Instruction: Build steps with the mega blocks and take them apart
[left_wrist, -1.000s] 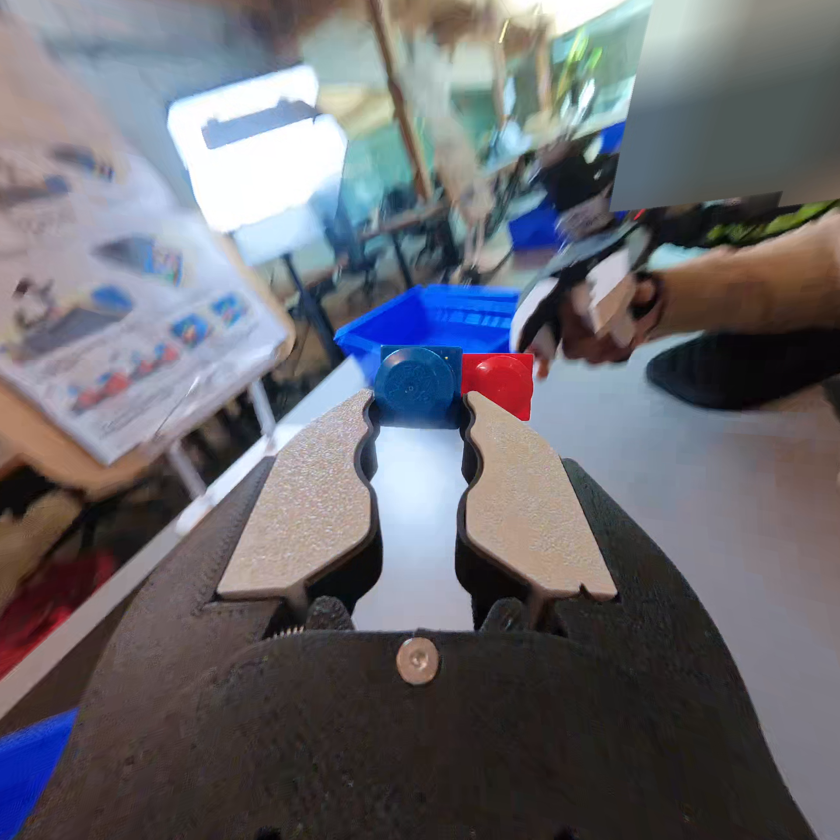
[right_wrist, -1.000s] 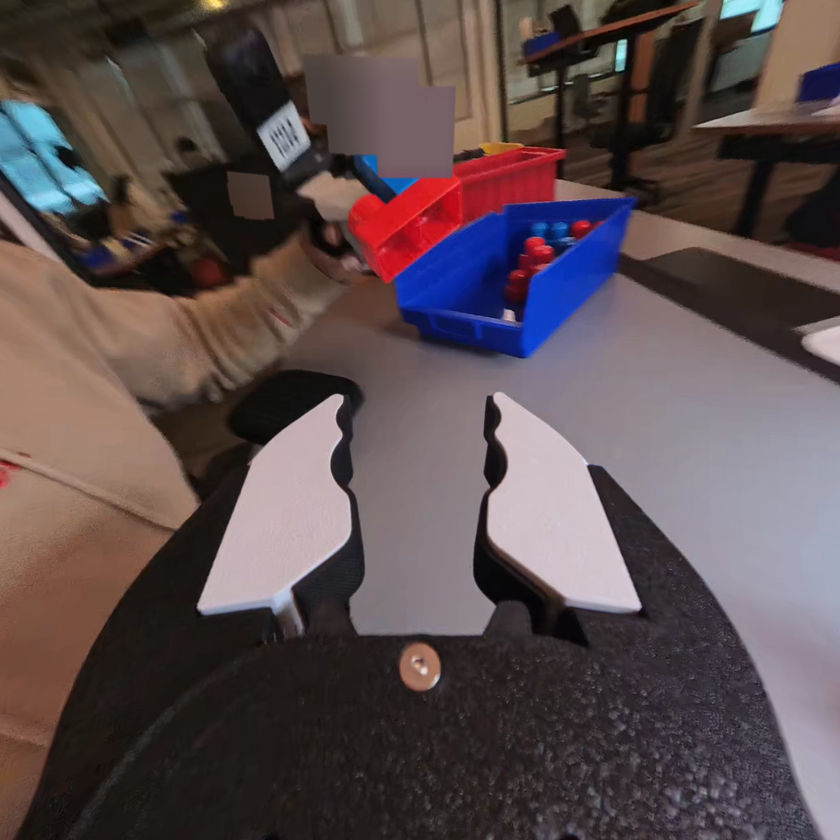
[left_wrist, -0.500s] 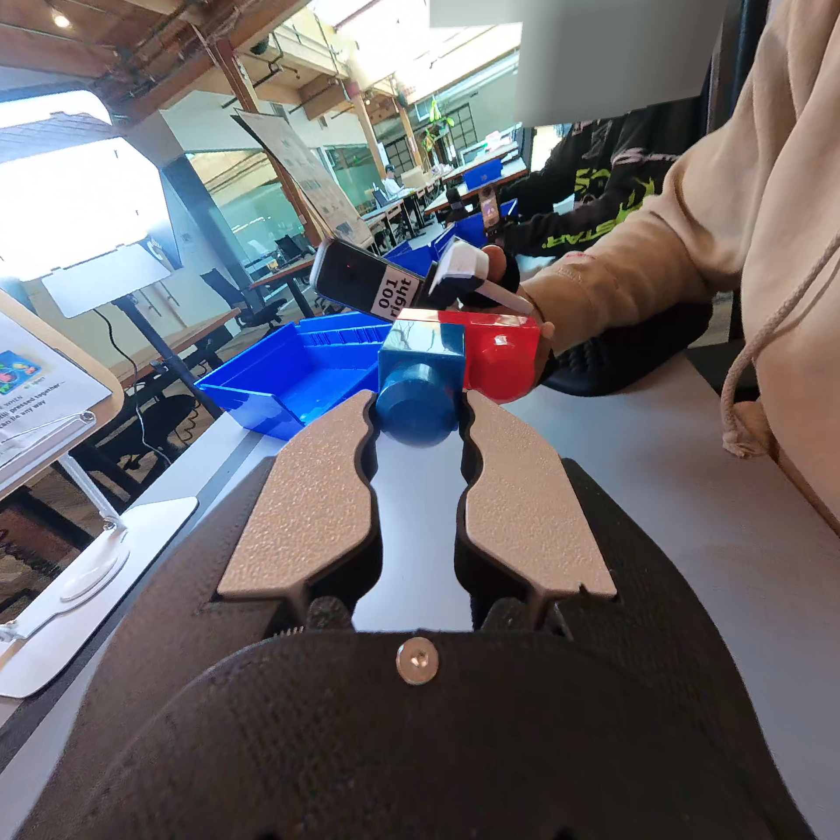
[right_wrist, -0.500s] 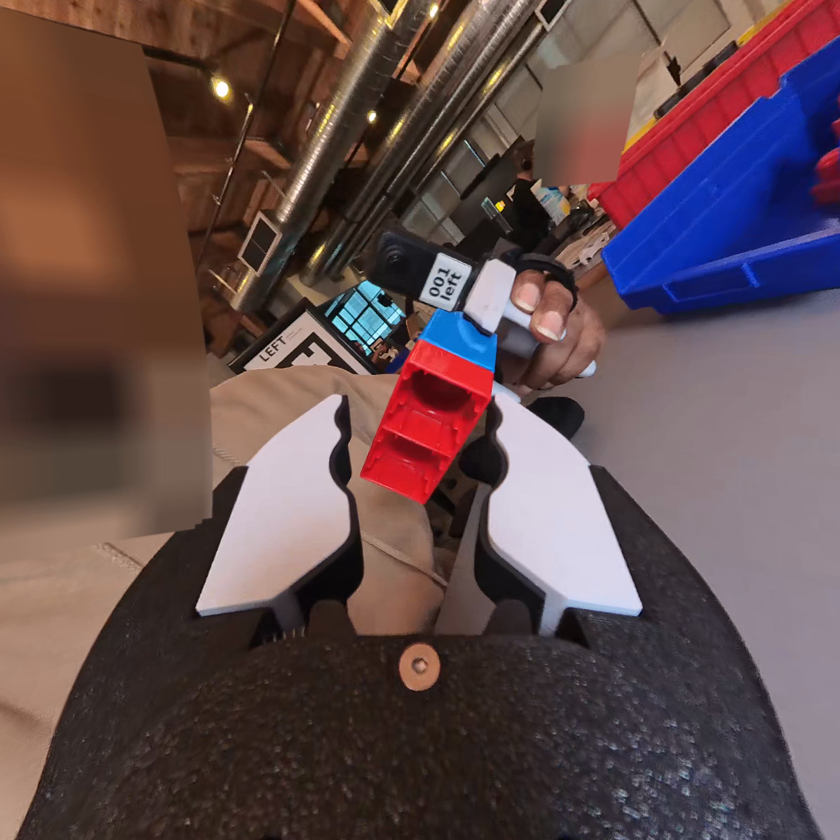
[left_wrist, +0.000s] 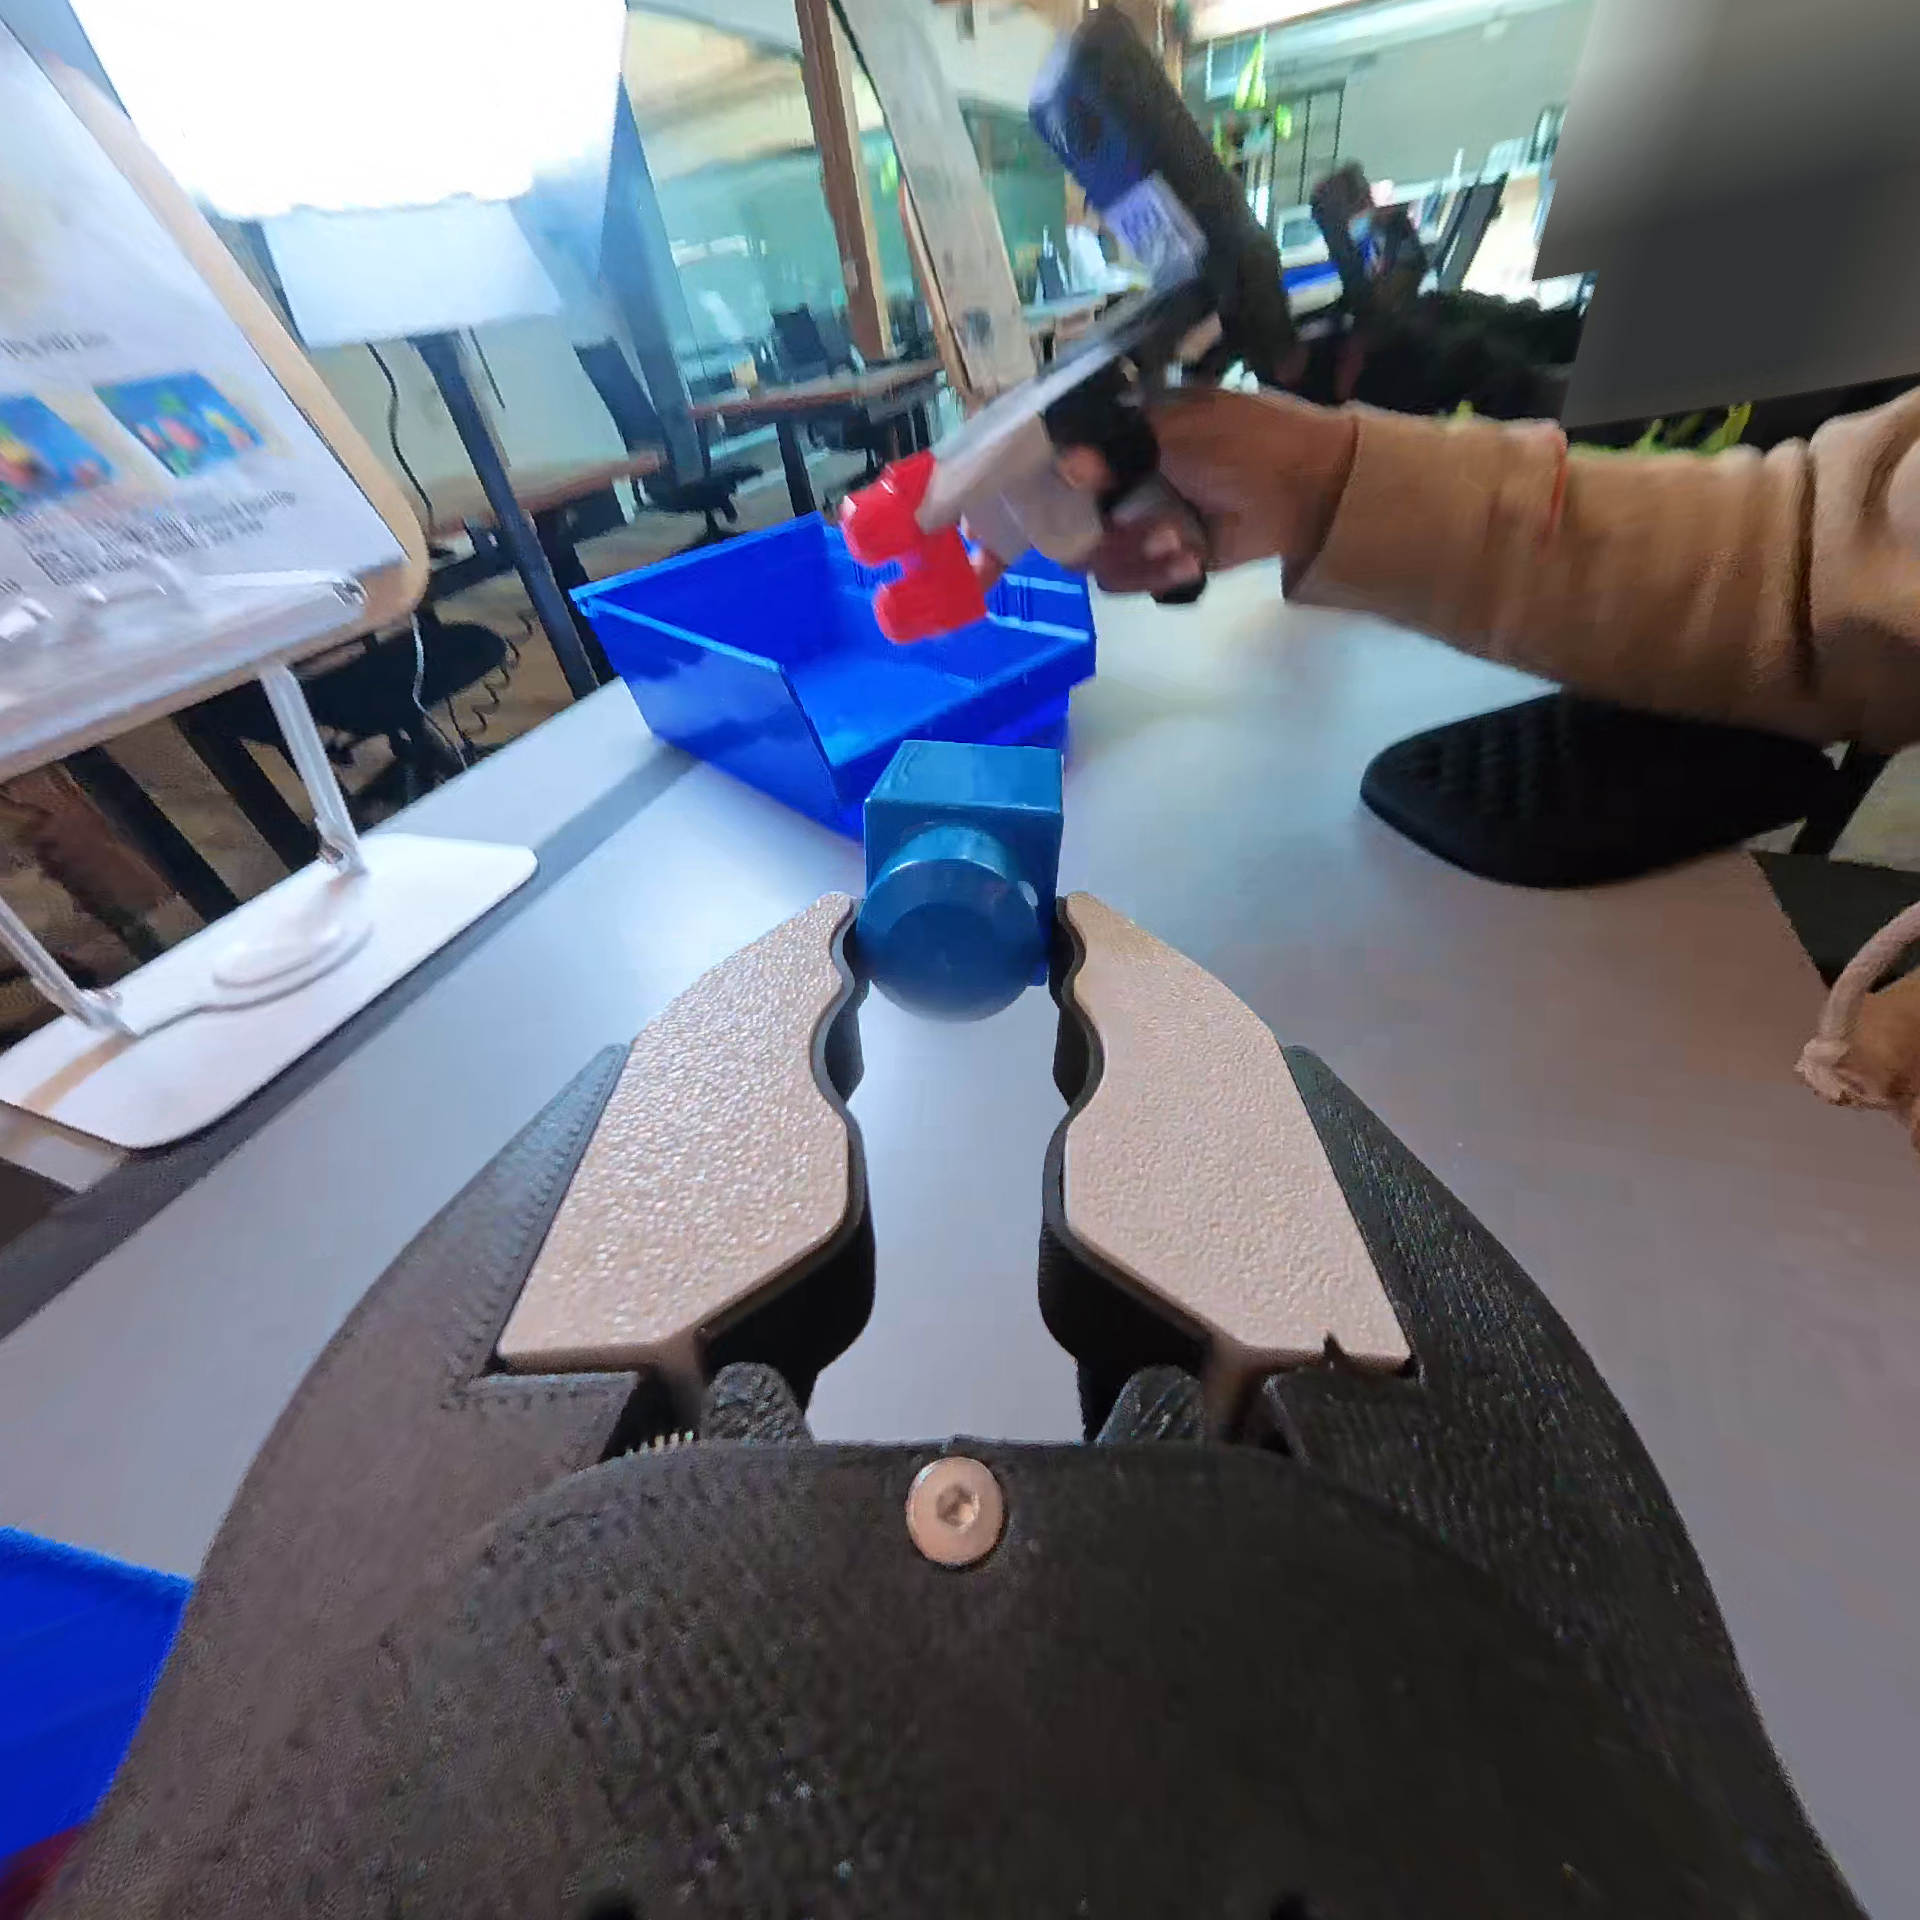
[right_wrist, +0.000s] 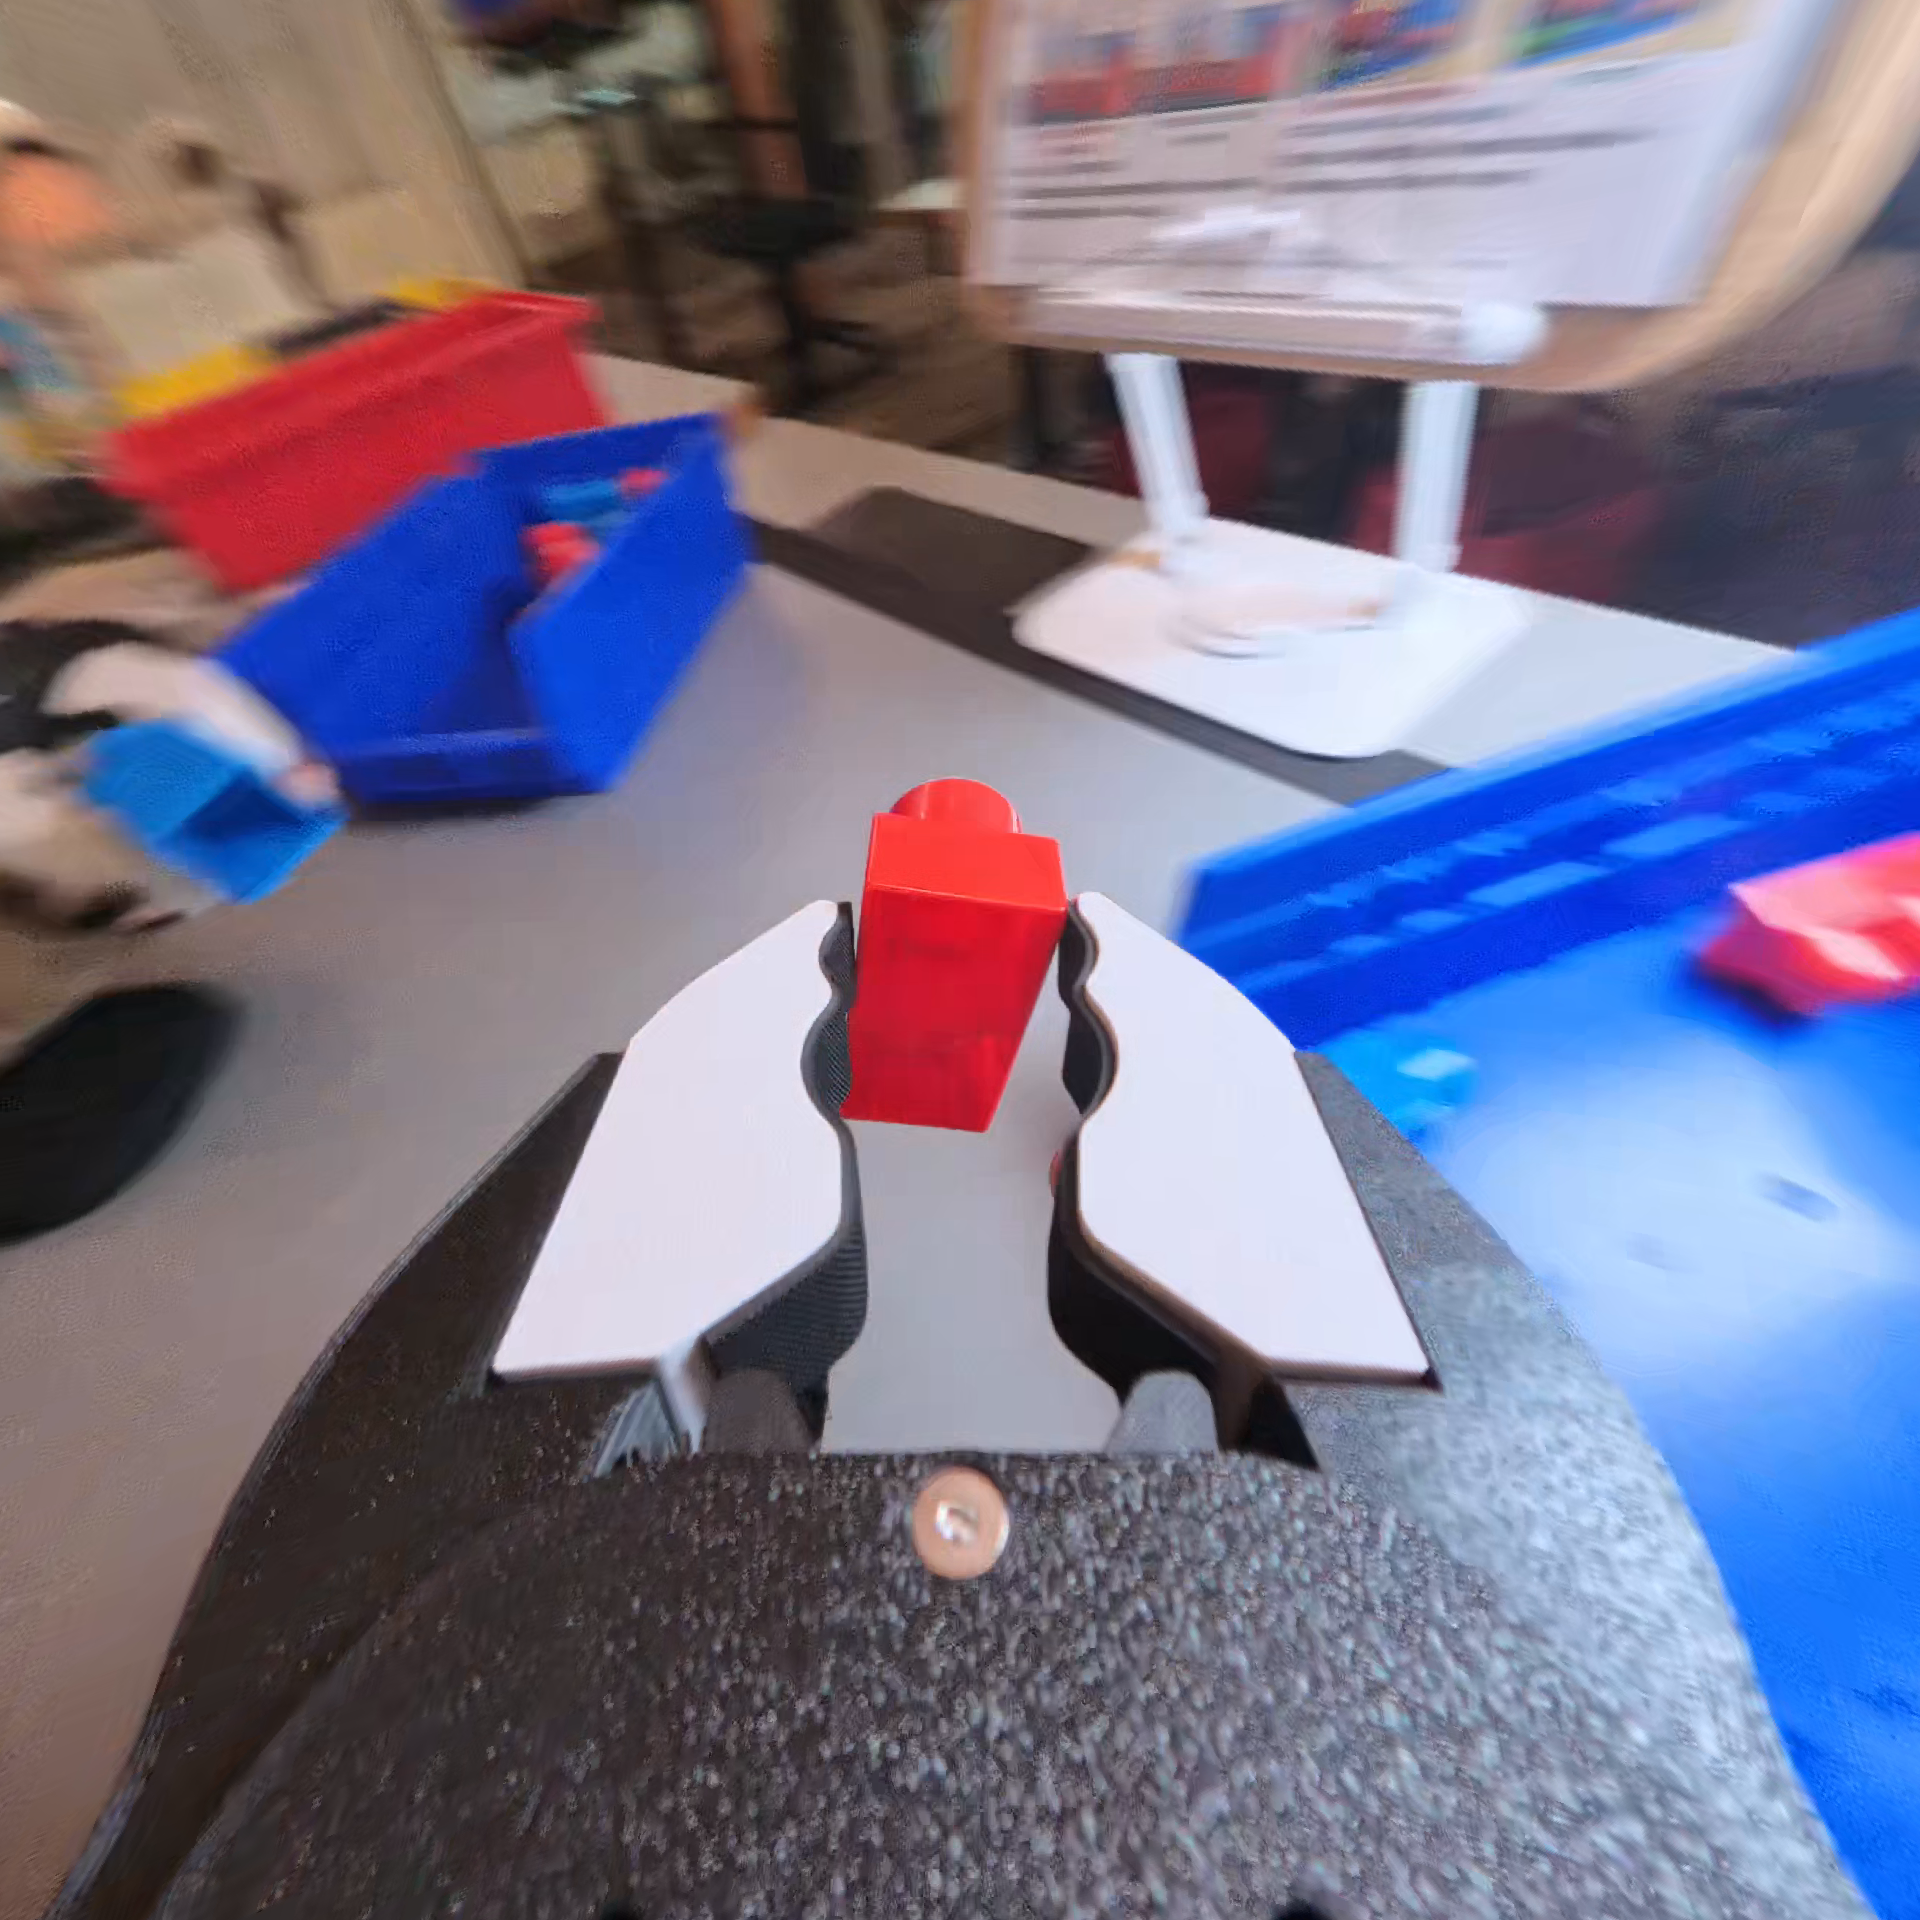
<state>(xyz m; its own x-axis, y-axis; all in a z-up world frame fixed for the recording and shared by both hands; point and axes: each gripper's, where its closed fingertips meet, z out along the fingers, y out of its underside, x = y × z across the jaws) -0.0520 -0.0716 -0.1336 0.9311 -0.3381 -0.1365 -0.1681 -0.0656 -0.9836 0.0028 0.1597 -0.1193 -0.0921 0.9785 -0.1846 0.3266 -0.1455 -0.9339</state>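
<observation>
My left gripper (left_wrist: 954, 935) is shut on a blue block (left_wrist: 961, 868), held above the grey table with its stud facing the camera. My right gripper (right_wrist: 954, 935) is shut on a red block (right_wrist: 951, 961), its stud pointing away. In the left wrist view the right gripper (left_wrist: 940, 525) holds that red block (left_wrist: 914, 561) over a blue bin (left_wrist: 831, 665). In the right wrist view the left gripper's blue block (right_wrist: 197, 805) shows blurred at the left edge.
A blue bin with blocks (right_wrist: 499, 634) and a red bin (right_wrist: 343, 426) stand at the far left. A near blue bin (right_wrist: 1662, 1039) on the right holds a red block (right_wrist: 1818, 935). A white-based sign stand (right_wrist: 1268, 634) is behind. A black pad (left_wrist: 1590, 790) lies right. The gap from one gripper's tips to the other's is roughly 25 centimetres.
The red and blue blocks were joined in my left gripper. My right gripper closed on the red block and pulled it off. It now carries it over the blue bin.
</observation>
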